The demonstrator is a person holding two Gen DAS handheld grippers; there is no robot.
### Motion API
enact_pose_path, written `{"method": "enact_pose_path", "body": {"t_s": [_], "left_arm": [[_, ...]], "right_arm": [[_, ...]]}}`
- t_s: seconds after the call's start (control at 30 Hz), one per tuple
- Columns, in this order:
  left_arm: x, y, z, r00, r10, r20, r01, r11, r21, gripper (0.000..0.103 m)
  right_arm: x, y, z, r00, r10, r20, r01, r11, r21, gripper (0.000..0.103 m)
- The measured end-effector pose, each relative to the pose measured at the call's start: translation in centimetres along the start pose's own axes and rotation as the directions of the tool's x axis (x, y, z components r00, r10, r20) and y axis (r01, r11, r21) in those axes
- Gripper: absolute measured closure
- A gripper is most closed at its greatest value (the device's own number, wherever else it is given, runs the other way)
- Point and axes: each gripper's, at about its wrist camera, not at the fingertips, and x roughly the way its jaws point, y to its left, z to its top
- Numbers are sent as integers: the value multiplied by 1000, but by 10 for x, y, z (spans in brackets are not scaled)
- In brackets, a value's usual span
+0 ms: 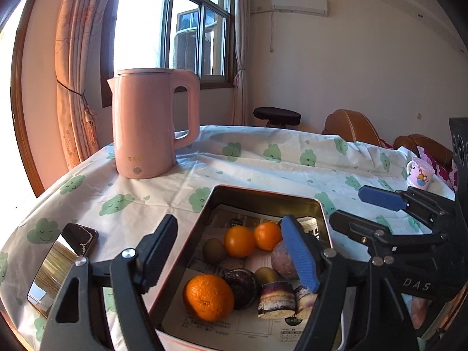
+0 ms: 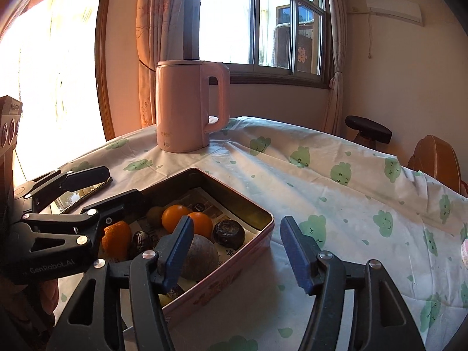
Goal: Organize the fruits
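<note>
— What else sits on my table?
— A pink kettle [image 1: 152, 122] stands upright on the cloud-print cloth [image 1: 263, 161]. A phone [image 1: 63, 260] lies flat at my left, a cartoon mug [image 1: 419, 172] far right. Behind, a dark stool [image 1: 276, 115].

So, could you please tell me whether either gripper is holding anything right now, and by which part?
Nothing is held. The left gripper and right gripper are both open, with nothing between their fingers, by the tin of fruit.
</note>
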Motion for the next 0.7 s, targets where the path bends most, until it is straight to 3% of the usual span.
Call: {"method": "enact_pose_path", "body": {"t_s": [0.17, 0.7], "left_arm": [[-12, -9, -3, 1000, -3, 27, 3, 1000, 0, 17], [-27, -26, -10, 999, -27, 44, 27, 1000, 8, 12]], "right_arm": [[-24, -2, -4, 999, -28, 39, 28, 1000, 9, 32], [-58, -14, -22, 995, -62, 73, 57, 996, 67, 31]]}}
